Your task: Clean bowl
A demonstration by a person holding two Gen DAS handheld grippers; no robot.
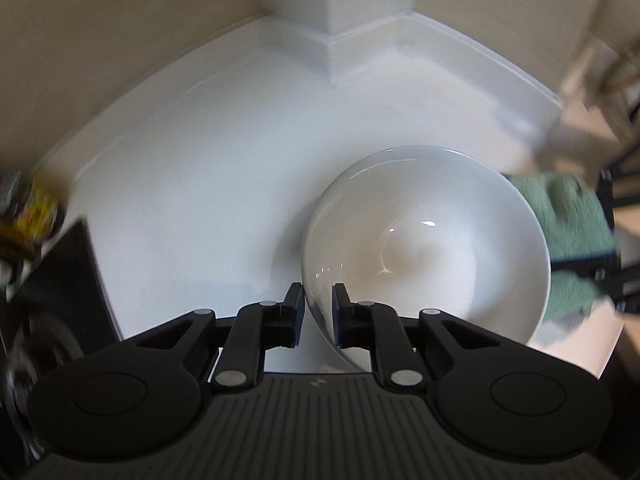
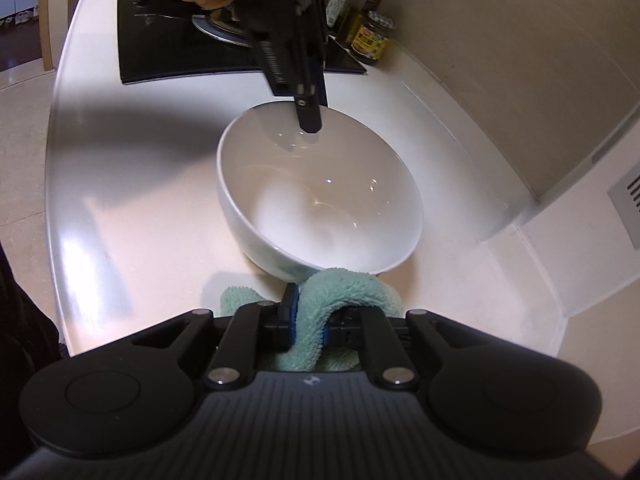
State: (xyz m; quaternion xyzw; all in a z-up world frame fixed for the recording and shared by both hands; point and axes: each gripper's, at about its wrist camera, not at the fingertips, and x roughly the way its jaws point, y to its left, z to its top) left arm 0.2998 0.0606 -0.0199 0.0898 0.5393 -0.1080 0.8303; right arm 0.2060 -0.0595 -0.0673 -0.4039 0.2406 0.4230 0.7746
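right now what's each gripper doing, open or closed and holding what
Left gripper: shut on the white bowl, one finger on each side of its rim.
Right gripper: shut on the green cloth, beside the bowl.

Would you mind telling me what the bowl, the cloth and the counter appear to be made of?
Bowl: probably glazed white ceramic, since sharp highlights glint inside it; glossy plastic cannot be ruled out.
Cloth: mint-green terry or microfibre, judging by its fuzzy looped pile and limp fold in the right gripper.
Counter: smooth white solid surface or stone, semi-gloss, with soft light reflections.
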